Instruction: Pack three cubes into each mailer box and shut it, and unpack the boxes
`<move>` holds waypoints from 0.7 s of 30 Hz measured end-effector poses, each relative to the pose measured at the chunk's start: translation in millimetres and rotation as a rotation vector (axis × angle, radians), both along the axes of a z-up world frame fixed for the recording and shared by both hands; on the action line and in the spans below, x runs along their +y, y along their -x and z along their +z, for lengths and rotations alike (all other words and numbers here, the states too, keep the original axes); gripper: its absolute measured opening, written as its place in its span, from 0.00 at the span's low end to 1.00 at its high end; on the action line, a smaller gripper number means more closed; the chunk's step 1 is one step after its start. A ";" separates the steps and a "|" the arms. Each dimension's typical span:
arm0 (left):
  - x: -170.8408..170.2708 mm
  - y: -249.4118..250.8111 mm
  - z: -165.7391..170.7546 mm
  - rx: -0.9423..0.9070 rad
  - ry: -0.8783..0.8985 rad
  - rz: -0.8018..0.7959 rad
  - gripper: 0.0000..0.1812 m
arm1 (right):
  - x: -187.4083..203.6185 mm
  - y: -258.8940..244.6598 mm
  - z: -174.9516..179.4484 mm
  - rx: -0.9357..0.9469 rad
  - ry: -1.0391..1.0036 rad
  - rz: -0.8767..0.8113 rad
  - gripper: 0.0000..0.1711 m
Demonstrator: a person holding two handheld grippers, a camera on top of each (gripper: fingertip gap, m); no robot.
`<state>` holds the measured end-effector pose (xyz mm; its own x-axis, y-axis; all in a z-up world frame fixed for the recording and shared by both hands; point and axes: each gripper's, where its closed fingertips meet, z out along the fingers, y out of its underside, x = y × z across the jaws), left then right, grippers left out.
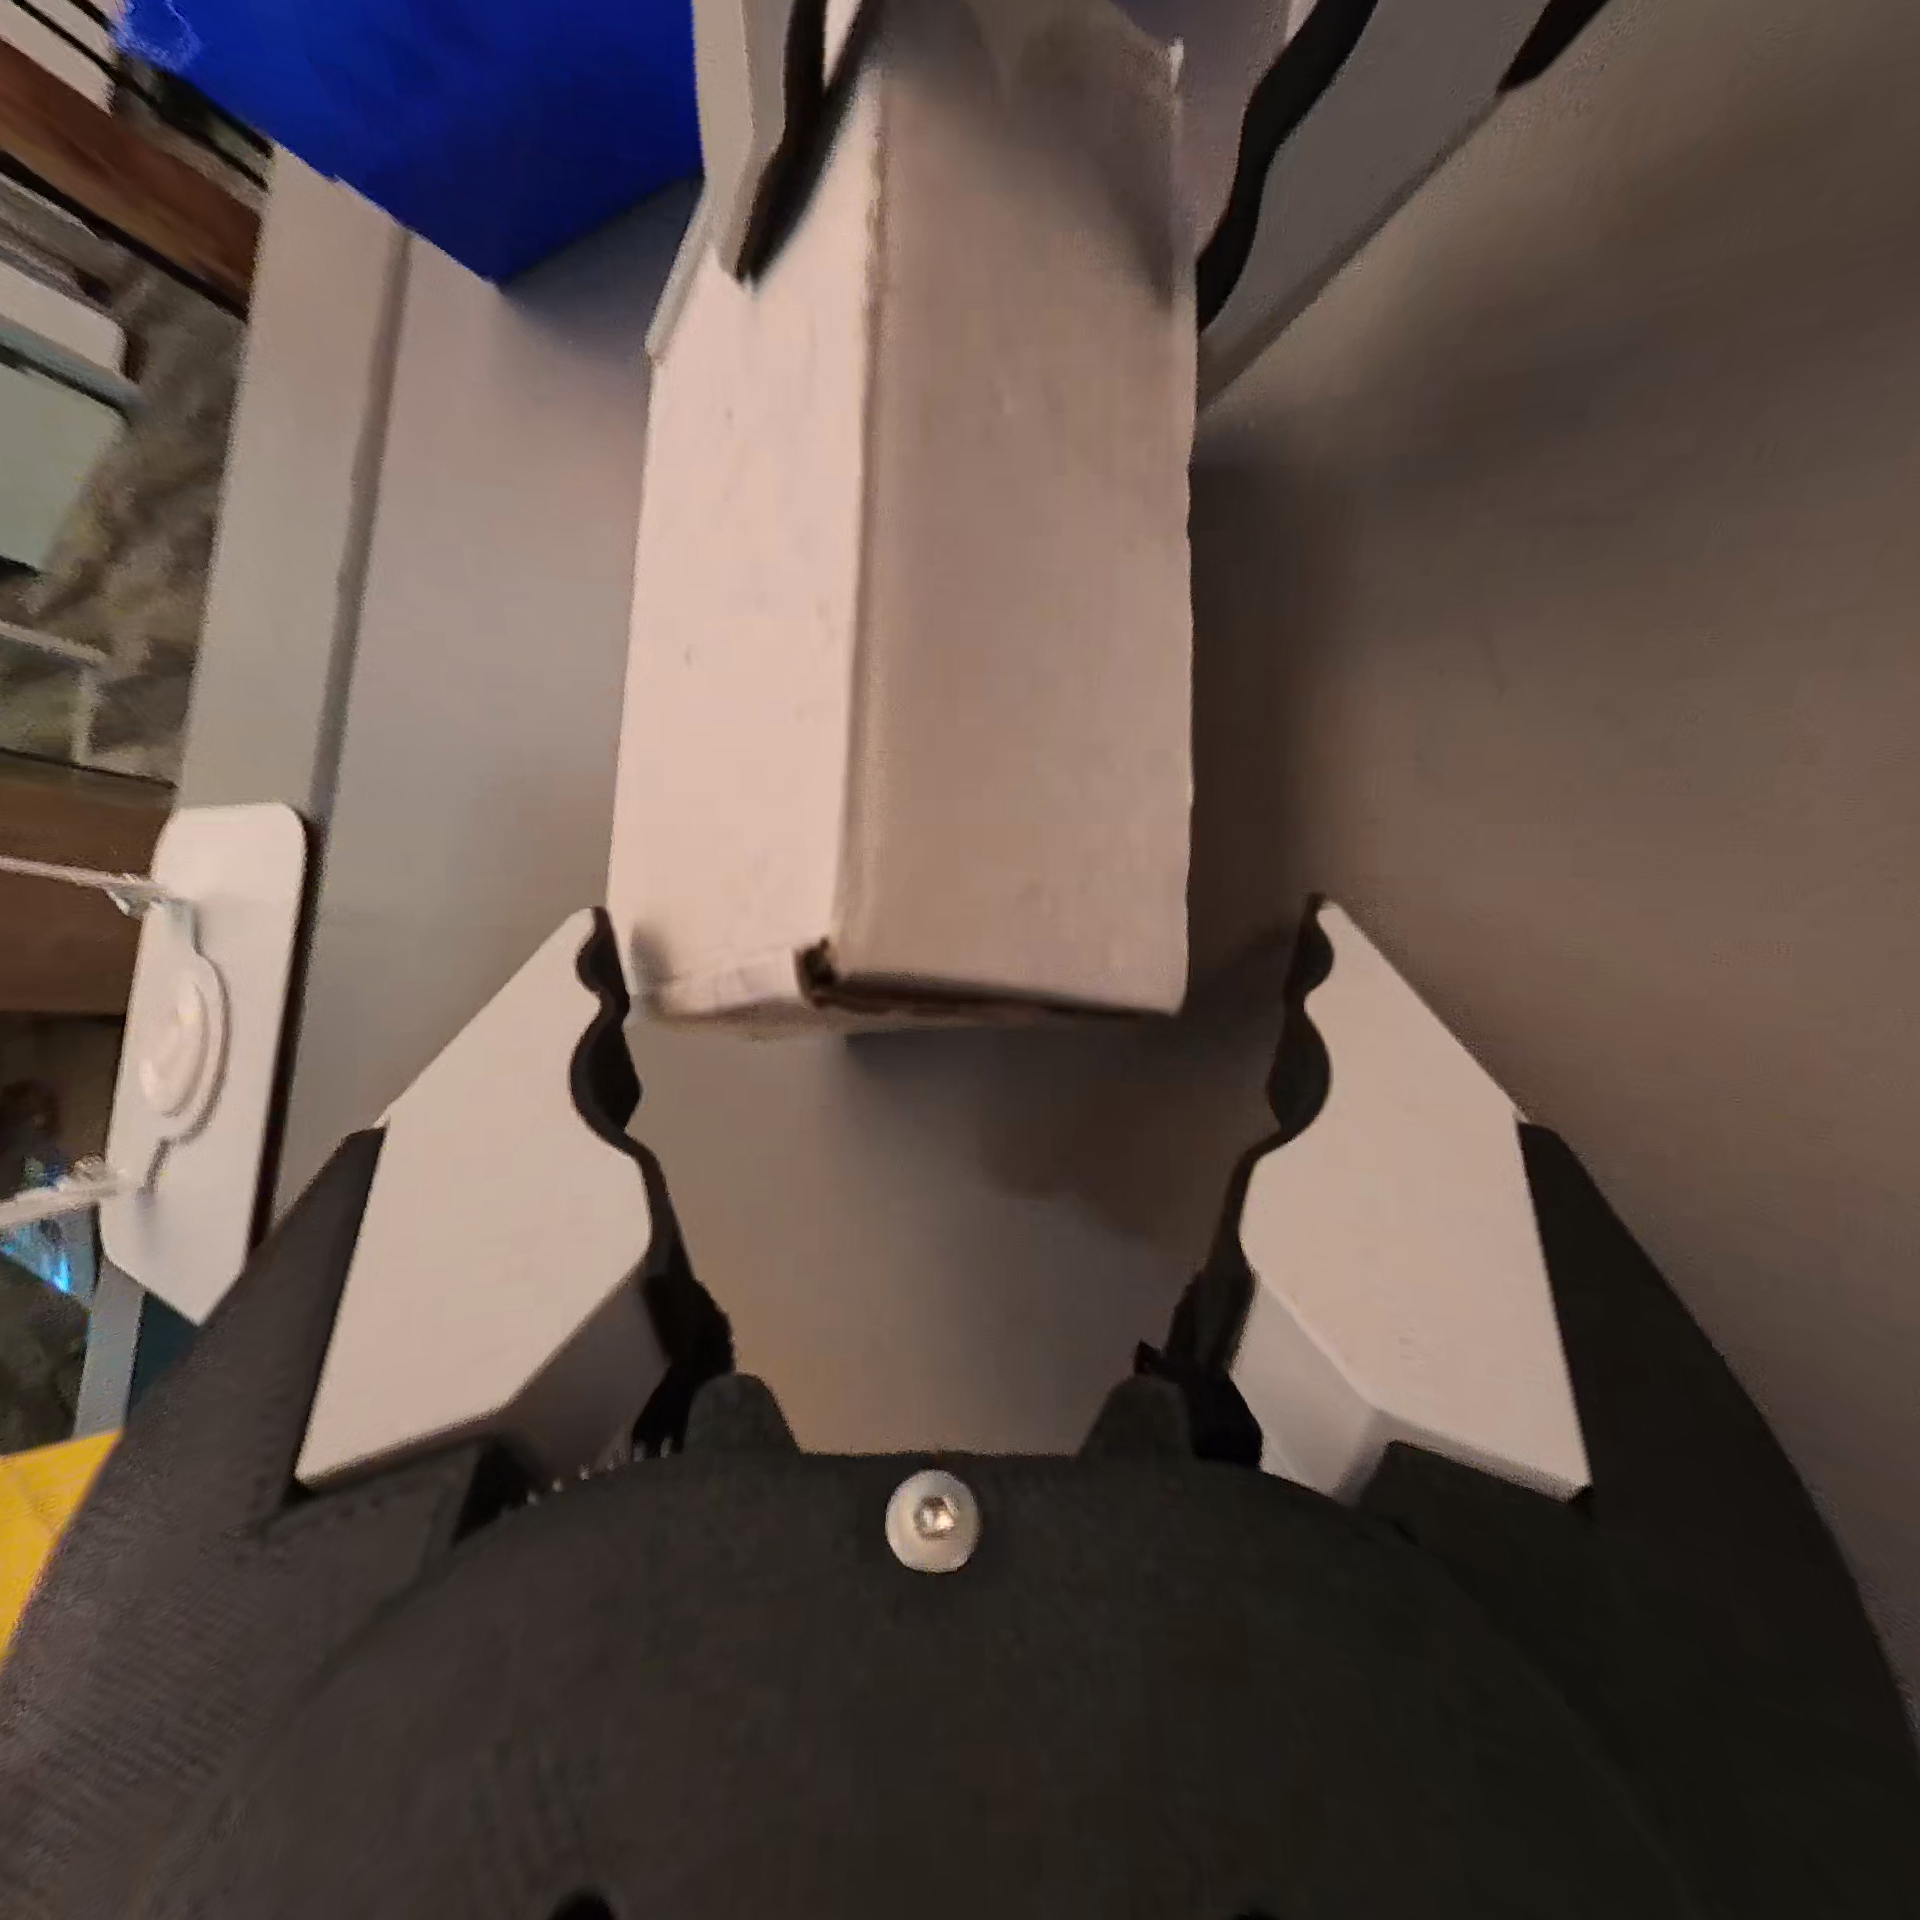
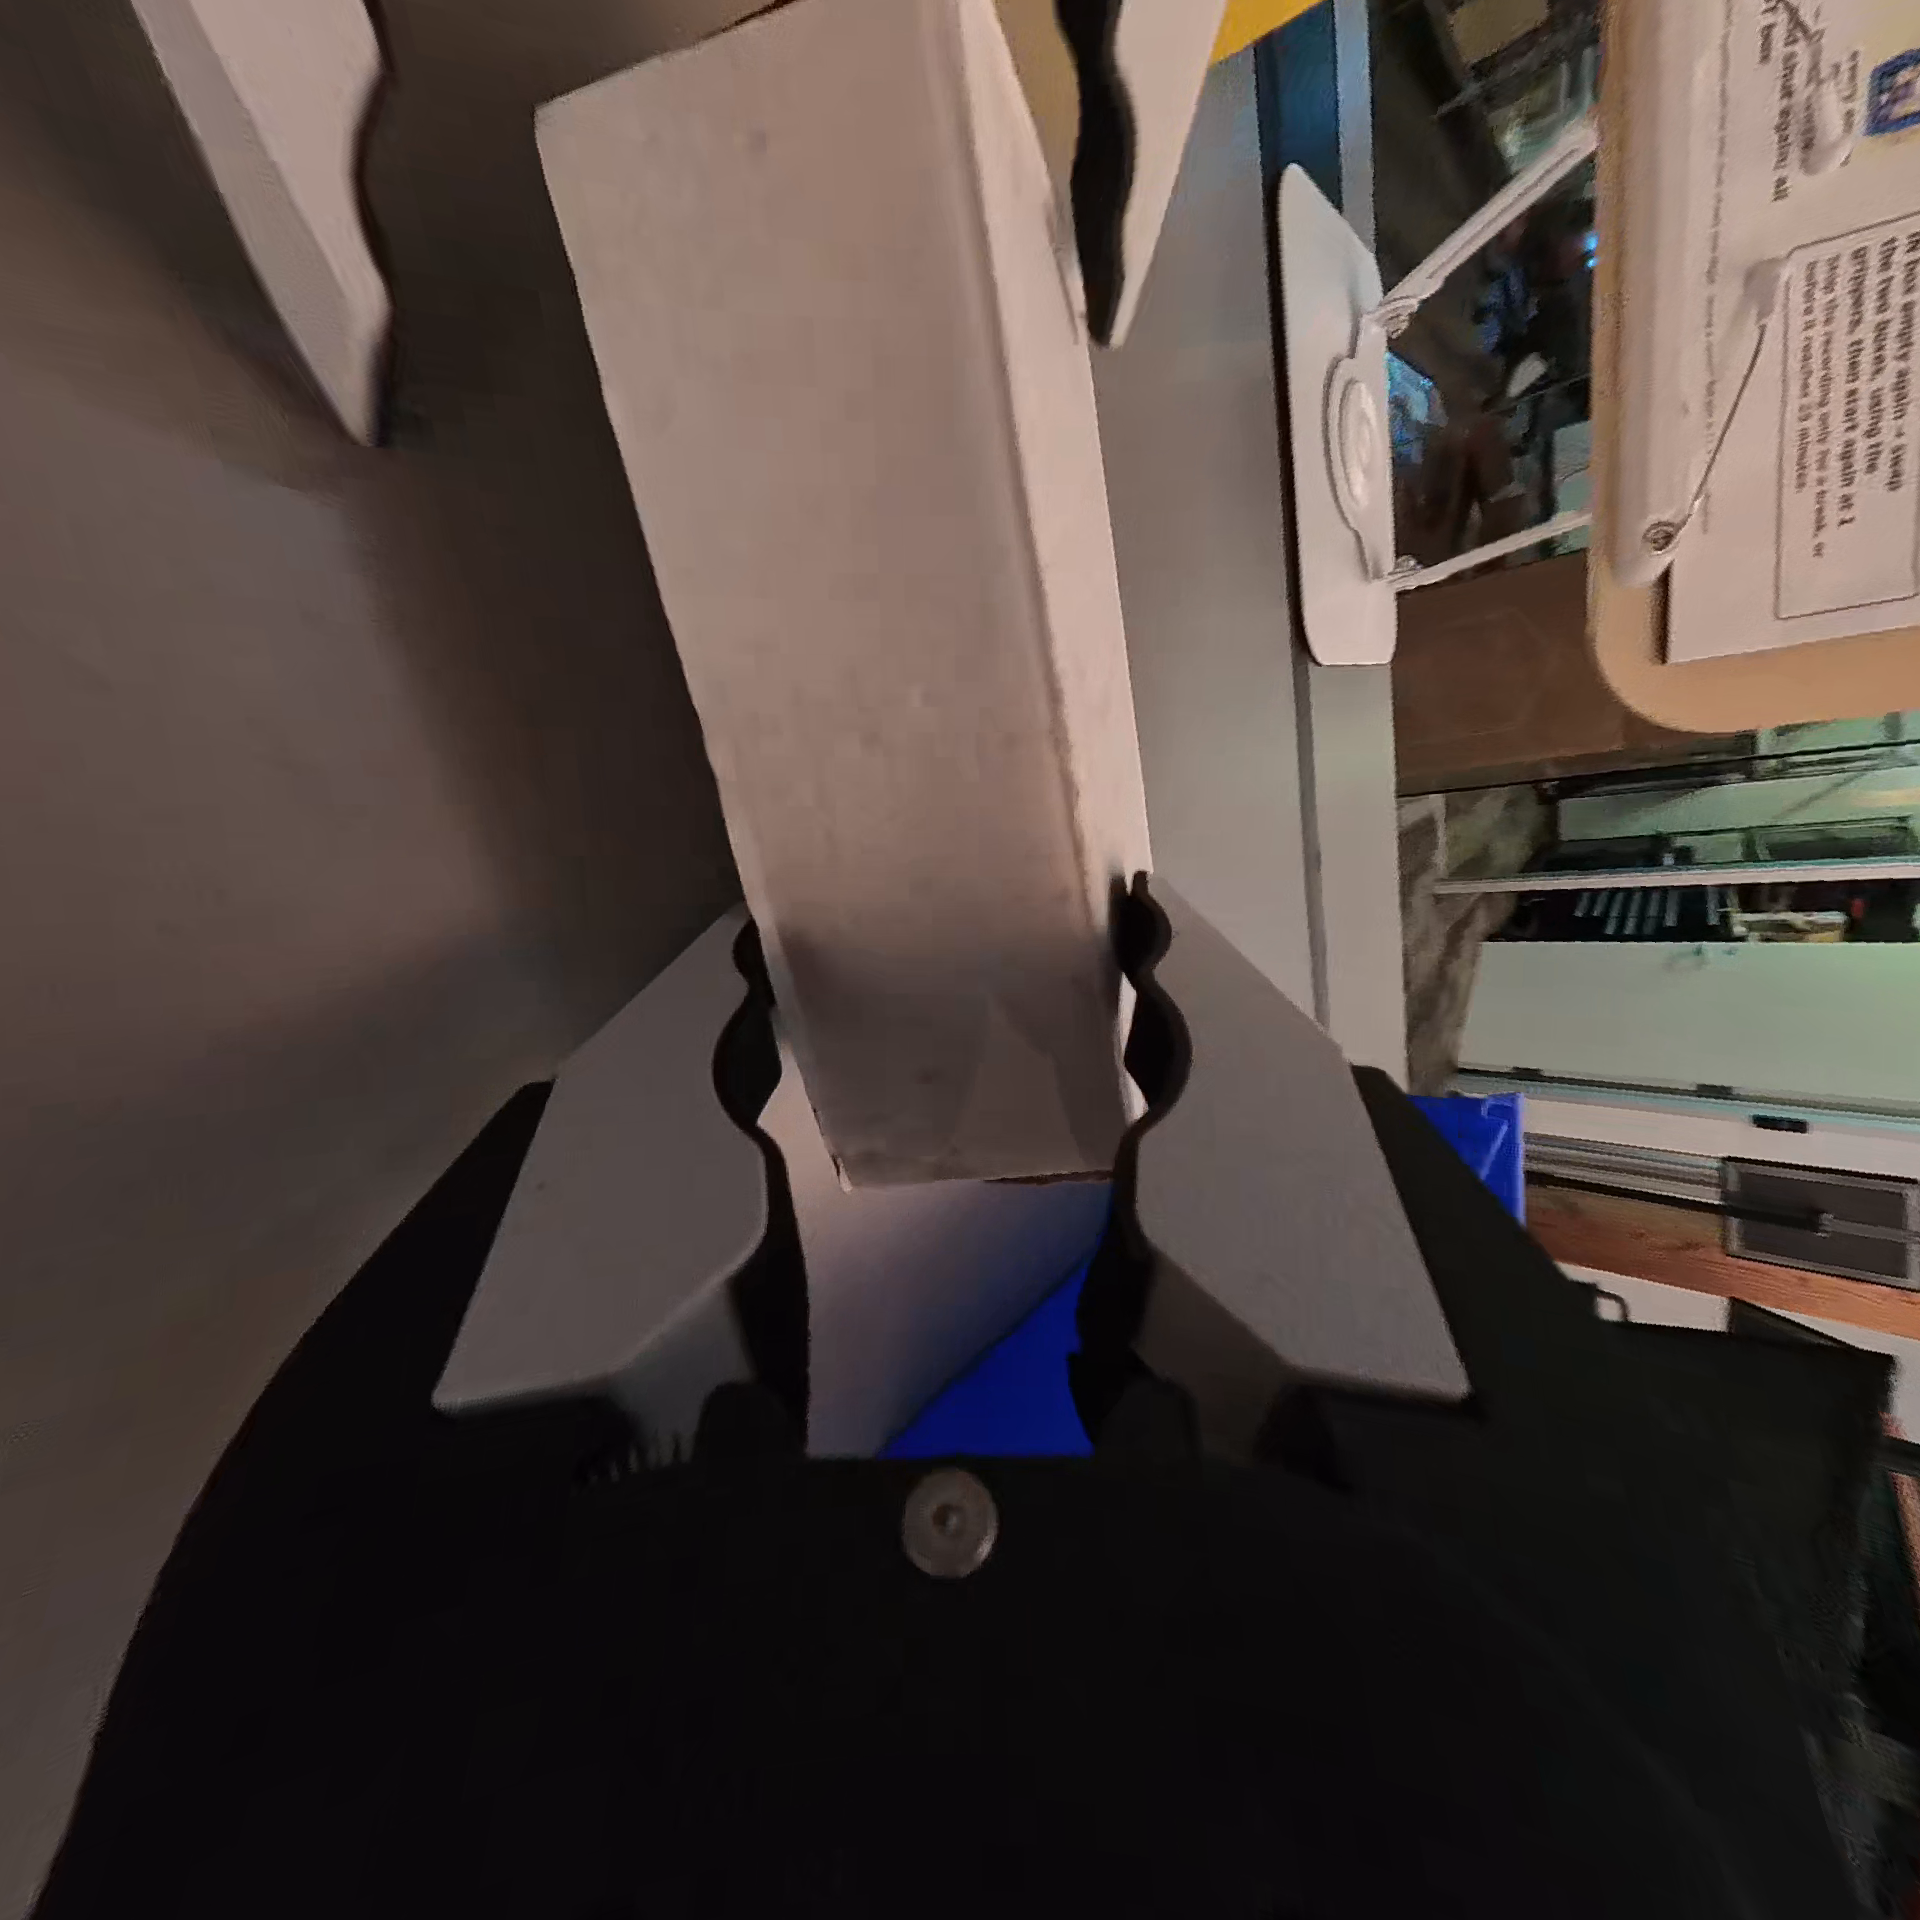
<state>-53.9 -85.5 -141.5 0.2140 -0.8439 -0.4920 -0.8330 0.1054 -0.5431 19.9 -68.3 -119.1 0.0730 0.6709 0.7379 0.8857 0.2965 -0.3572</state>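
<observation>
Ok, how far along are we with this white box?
Done: the mailer box looks shut, with no cube showing. In hand: the right tool grips one end, and the left tool sits open around the other end. Left: I cannot tell whether it is packed or emptied, and no other box is in view.

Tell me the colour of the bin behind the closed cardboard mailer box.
Bright blue plastic bin; the mailer box is white. Left wrist view shows it best.

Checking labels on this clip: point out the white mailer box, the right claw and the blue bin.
white mailer box (image 2: 831,623): right wrist view, broad face.
right claw (image 2: 940,914): right wrist view, between its fingertips.
blue bin (image 1: 436,114): left wrist view, side wall.
</observation>
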 end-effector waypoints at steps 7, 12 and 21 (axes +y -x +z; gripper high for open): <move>24.0 -14.7 2.3 -0.105 -0.098 -0.021 0.55 | 4.1 1.9 4.0 -0.022 0.107 0.024 0.40; 25.5 -16.4 5.3 -0.153 -0.071 -0.018 0.55 | -9.3 24.1 25.2 0.088 -0.024 0.073 0.46; 23.9 -18.8 9.7 -0.222 -0.007 -0.019 0.55 | -31.7 56.4 39.0 0.155 -0.302 0.200 0.28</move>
<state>-35.2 -61.7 -131.7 0.3020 -0.8456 -0.4402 -0.6909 0.1240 -0.7122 -36.6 -100.0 -80.1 0.0887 0.4377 0.8947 0.7424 0.5698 -0.3523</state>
